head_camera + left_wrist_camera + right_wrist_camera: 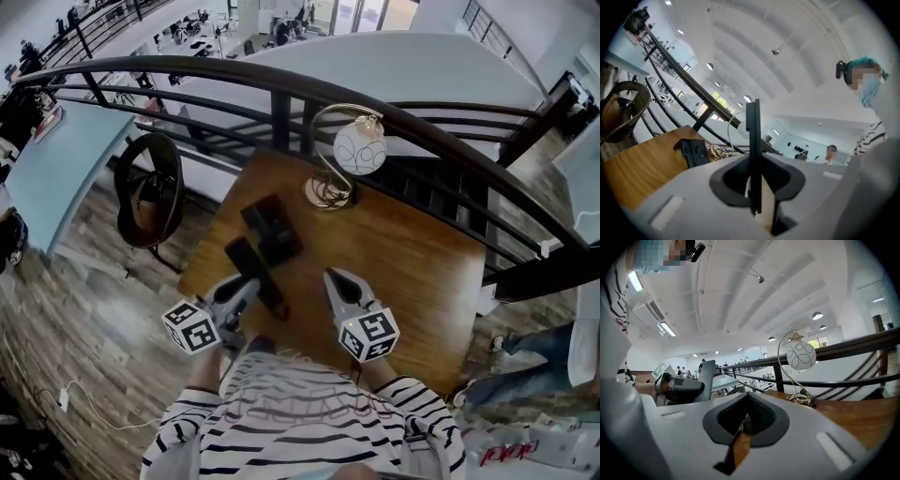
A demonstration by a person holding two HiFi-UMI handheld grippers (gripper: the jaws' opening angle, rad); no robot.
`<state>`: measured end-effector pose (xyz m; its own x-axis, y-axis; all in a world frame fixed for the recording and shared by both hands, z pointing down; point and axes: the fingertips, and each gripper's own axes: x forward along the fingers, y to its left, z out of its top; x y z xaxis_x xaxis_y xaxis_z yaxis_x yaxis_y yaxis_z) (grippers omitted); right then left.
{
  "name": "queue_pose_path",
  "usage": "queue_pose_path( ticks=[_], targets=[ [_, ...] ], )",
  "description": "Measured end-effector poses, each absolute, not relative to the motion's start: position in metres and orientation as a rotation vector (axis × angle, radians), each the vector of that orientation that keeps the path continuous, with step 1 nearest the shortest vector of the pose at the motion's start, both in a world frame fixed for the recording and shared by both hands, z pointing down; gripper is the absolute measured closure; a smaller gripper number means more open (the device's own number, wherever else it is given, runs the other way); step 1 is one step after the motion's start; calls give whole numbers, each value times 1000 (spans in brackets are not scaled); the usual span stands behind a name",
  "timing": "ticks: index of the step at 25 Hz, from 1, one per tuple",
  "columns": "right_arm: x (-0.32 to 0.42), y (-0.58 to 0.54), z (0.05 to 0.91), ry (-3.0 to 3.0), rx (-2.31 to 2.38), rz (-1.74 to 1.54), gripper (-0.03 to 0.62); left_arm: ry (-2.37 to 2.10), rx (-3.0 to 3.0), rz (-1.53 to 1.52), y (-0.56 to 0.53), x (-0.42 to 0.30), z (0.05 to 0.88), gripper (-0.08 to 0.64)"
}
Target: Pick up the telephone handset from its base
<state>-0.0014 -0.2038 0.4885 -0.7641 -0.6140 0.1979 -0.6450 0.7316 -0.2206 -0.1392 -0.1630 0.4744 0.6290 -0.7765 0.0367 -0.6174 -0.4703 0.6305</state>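
In the head view the black telephone base [273,229] lies on the wooden table [403,272]. The black handset [247,257] is off the base, just in front of it, and my left gripper [247,284] is shut on it. Seen from the left gripper view, the handset [753,150] stands edge-on between the jaws, with the base [694,151] down on the table to the left. My right gripper [338,281] hovers to the right of the handset, shut and holding nothing. In the right gripper view the jaws [747,420] are together, and the handset [707,373] shows at the left.
A lamp with a white globe [360,147] and a coiled gold foot [328,193] stands at the table's far edge. A dark curved railing [441,131] runs behind the table. A round black chair [150,187] stands on the floor to the left.
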Motion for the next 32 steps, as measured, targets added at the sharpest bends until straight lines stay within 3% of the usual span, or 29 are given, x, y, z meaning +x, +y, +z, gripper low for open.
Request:
queue_pose_path(
  ticks=[17, 32],
  targets=[
    [51, -167, 443, -2901, 1113, 395, 591, -1115, 2363, -373, -110, -124, 415, 488],
    [59, -172, 441, -2879, 1138, 349, 591, -1141, 2318, -390, -103, -124, 421, 486]
  ],
)
